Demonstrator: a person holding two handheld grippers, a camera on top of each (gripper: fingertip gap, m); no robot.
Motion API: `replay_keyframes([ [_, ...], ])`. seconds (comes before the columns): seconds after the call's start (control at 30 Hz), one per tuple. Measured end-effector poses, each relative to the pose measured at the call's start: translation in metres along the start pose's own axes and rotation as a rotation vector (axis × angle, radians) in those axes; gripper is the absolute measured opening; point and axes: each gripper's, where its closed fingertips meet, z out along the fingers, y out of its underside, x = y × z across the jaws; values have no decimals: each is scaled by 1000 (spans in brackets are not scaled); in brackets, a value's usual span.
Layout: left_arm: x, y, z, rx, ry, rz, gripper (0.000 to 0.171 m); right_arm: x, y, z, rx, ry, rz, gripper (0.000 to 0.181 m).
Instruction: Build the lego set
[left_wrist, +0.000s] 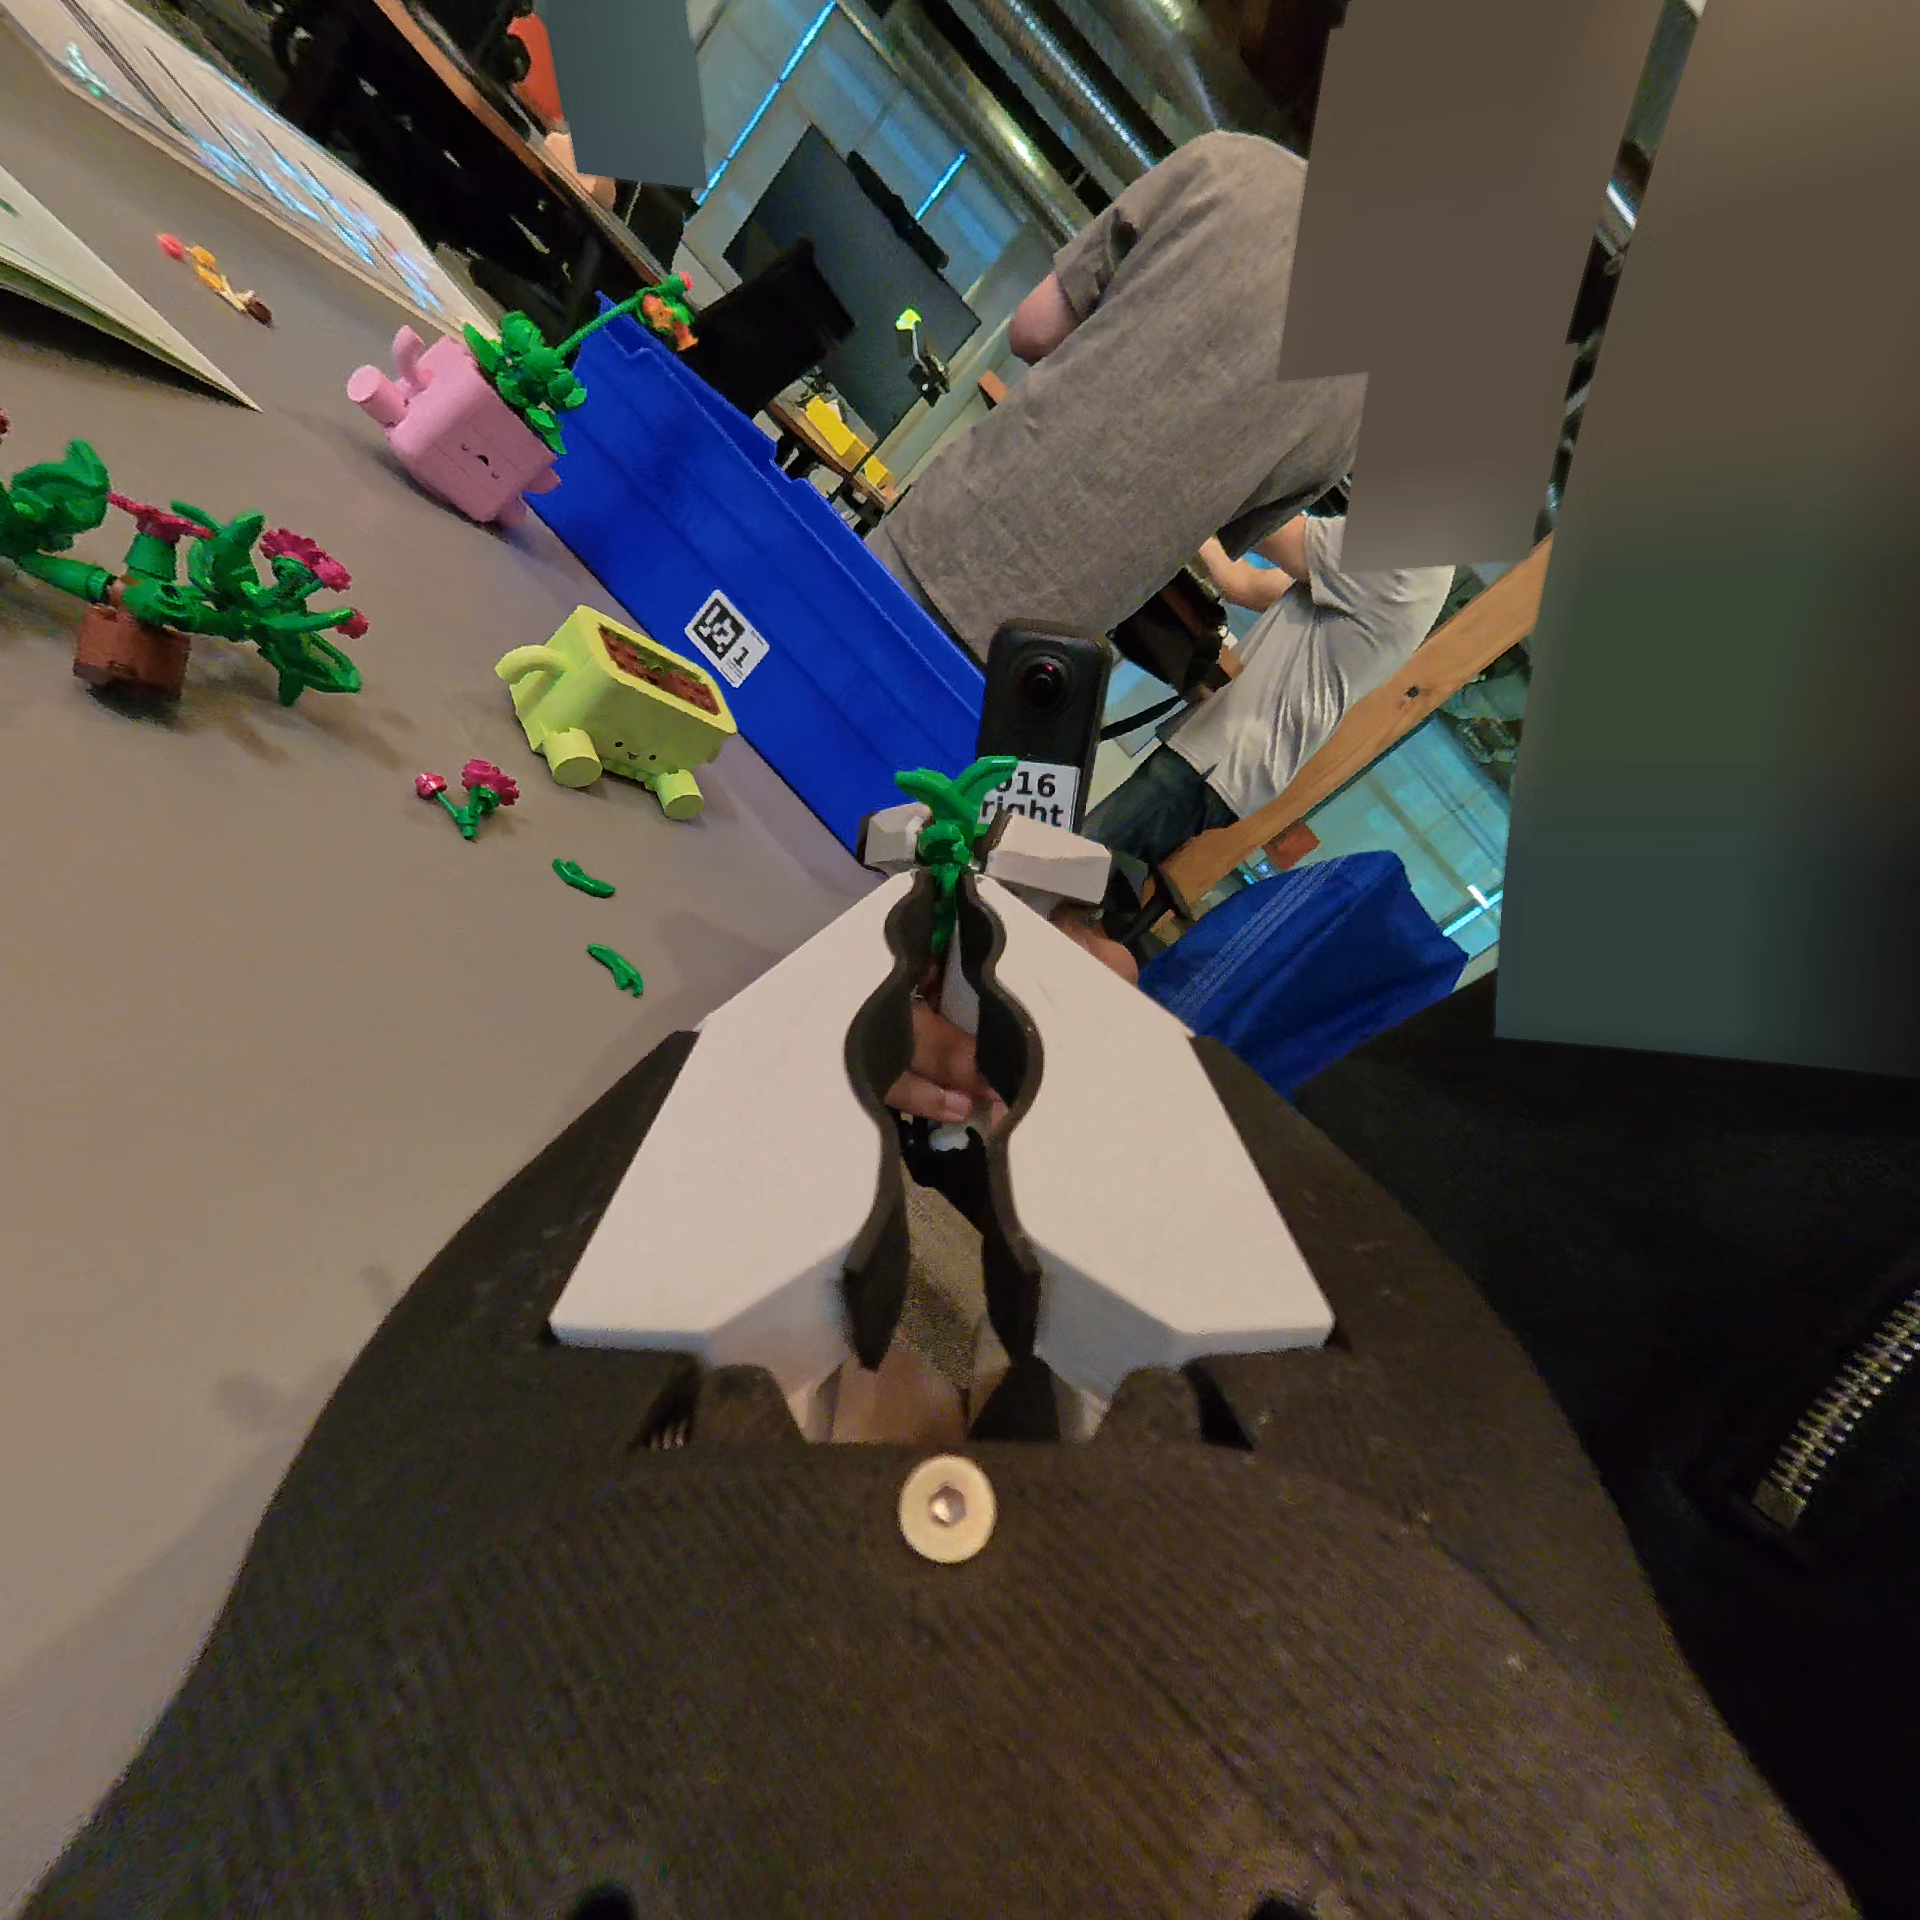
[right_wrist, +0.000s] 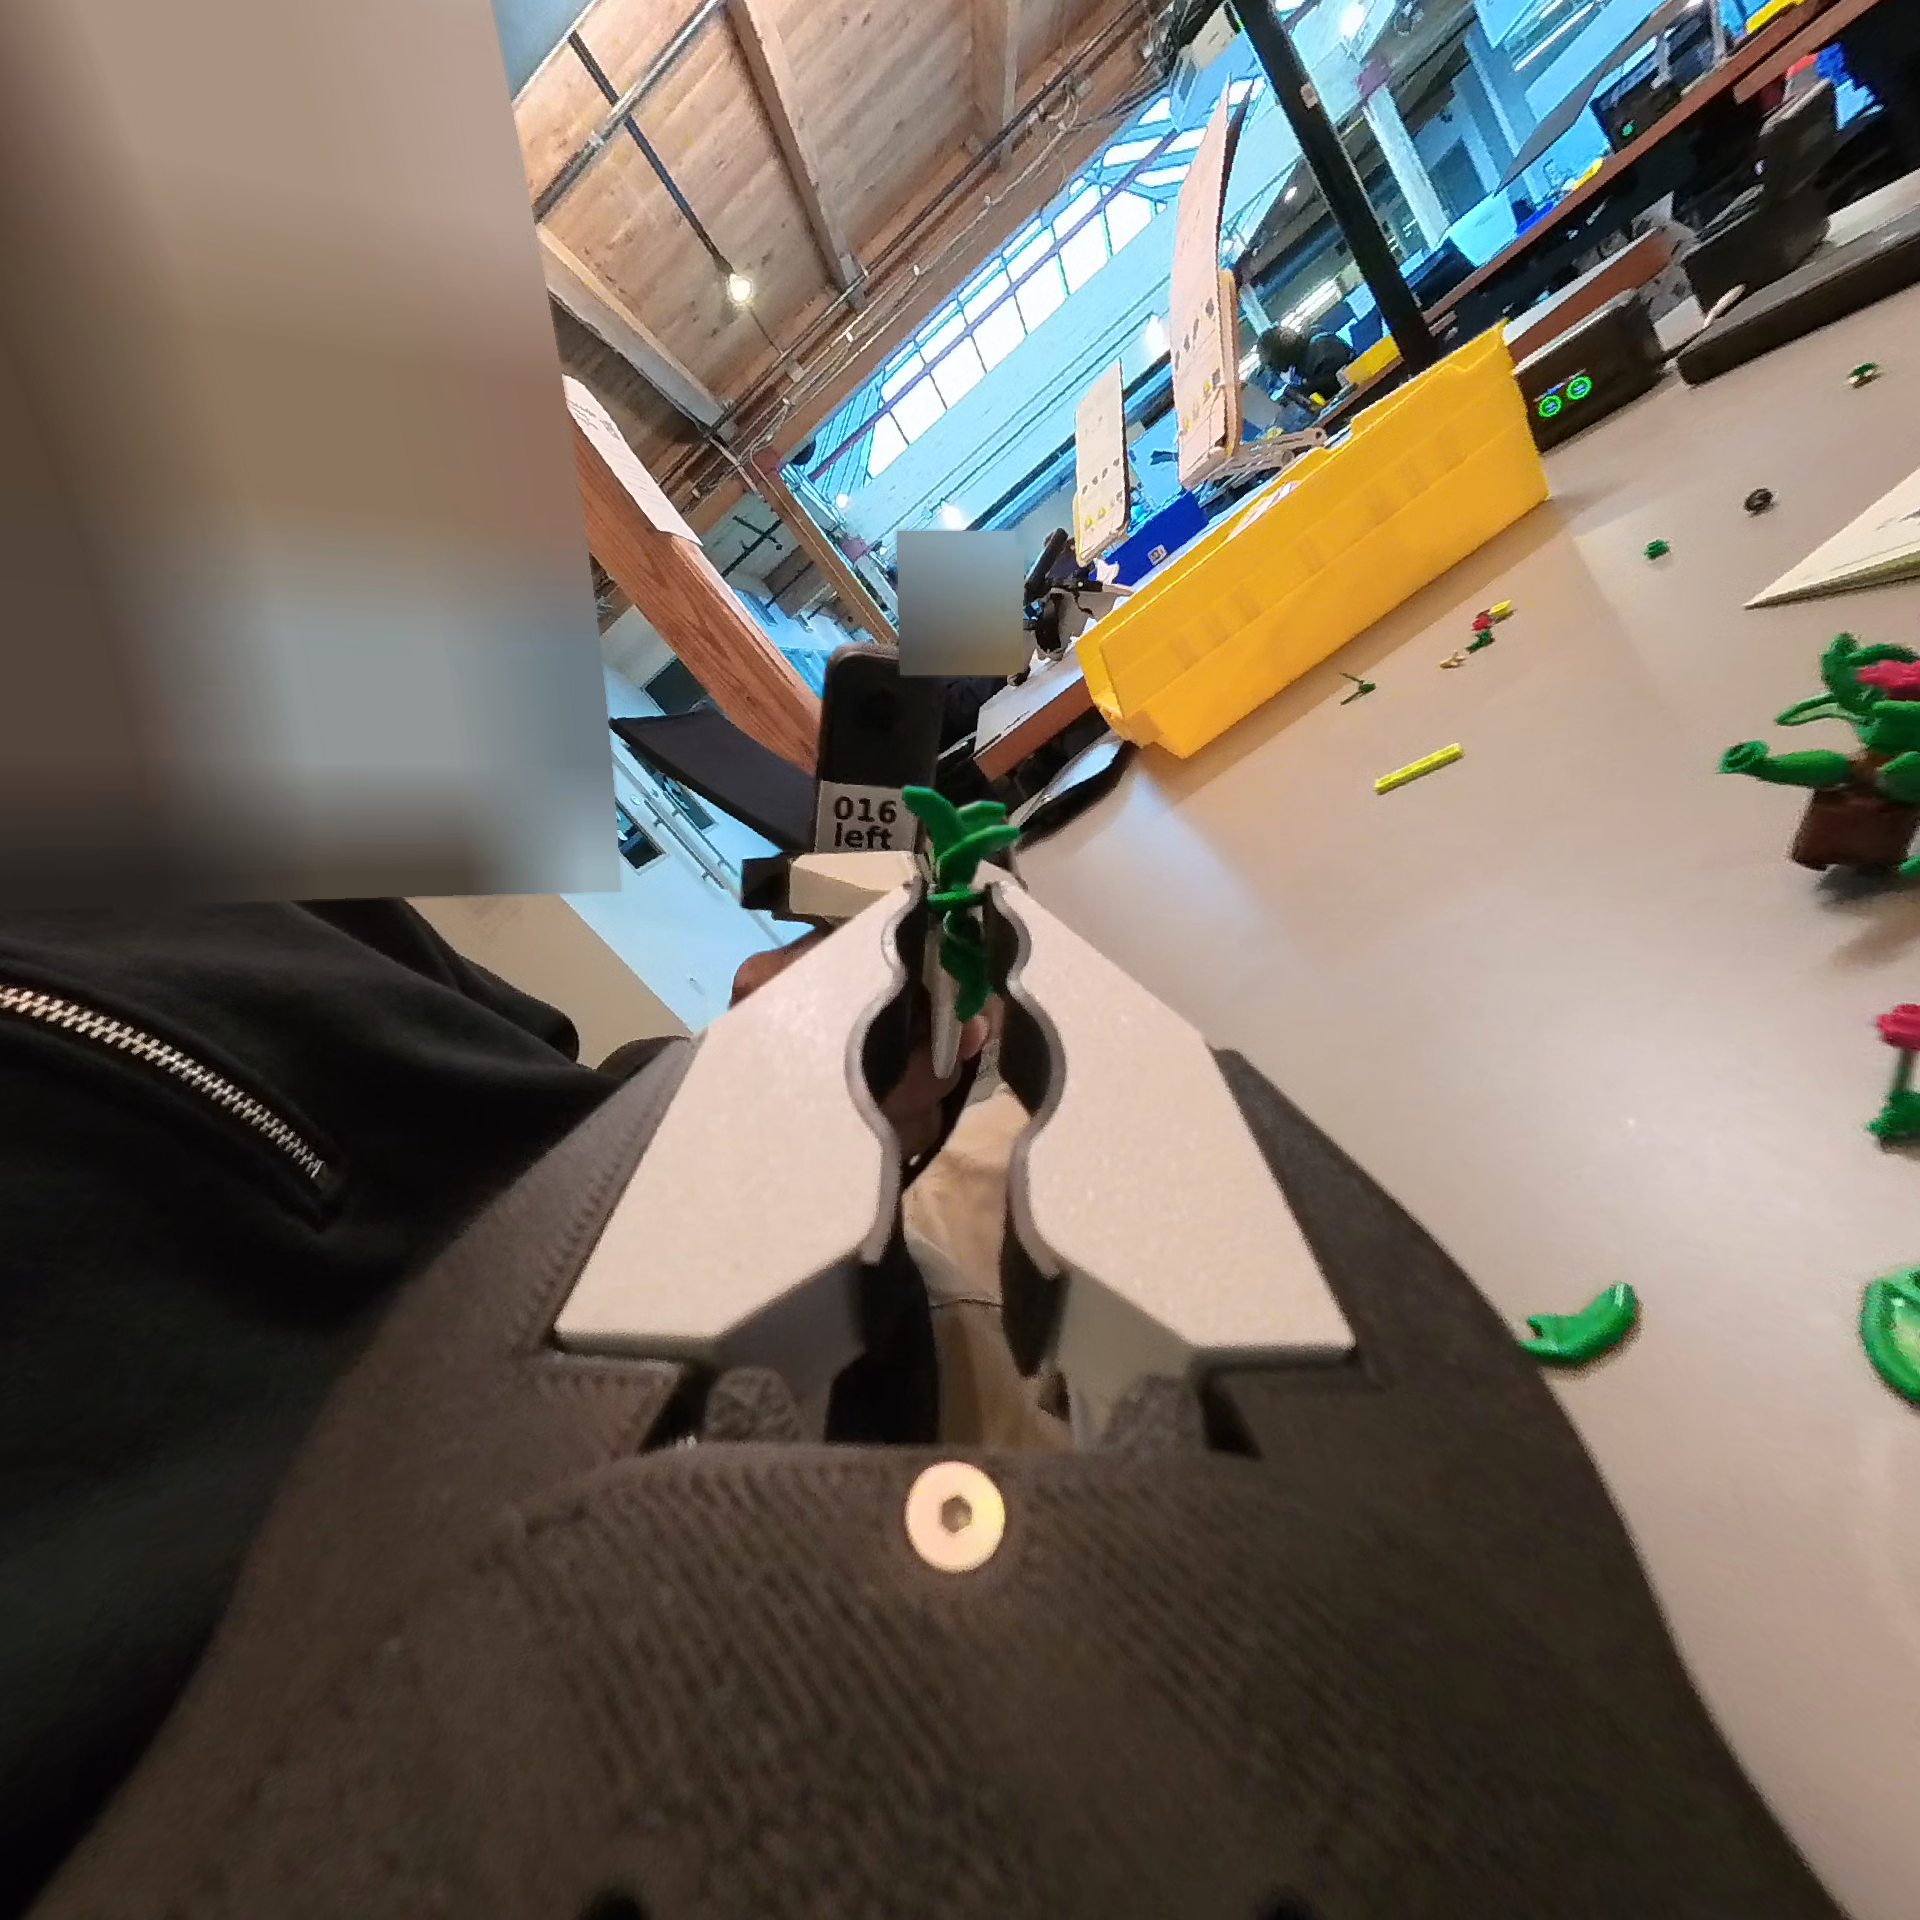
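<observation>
A workshop or maker-style lab in an industrial loft. In the right wrist view a timber ceiling (right_wrist: 831, 156) with beams and pipes runs at 12 o'clock, tall windows (right_wrist: 997, 343) beside it. A long grey table (right_wrist: 1351, 1039) carries a yellow bin (right_wrist: 1320, 571) at 1 o'clock. In the left wrist view a blue bin (left_wrist: 727, 551) lies at 11 o'clock, metal ducts (left_wrist: 1060, 114) and monitors (left_wrist: 831, 281) at 12, other people (left_wrist: 1122, 416) standing at benches.
</observation>
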Motion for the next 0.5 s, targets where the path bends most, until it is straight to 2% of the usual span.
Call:
replay_keyframes([
  [0.27,-1,-4,-5,27,10,-30,0,-1,2,2,-19,-14,4,9],
  [0.33,-4,-8,-8,55,-1,-50,0,1,-5,-1,22,-3,0,19],
  [0.5,-21,-14,-19,111,-41,-137,1,9,-17,-14,59,37,-14,20],
])
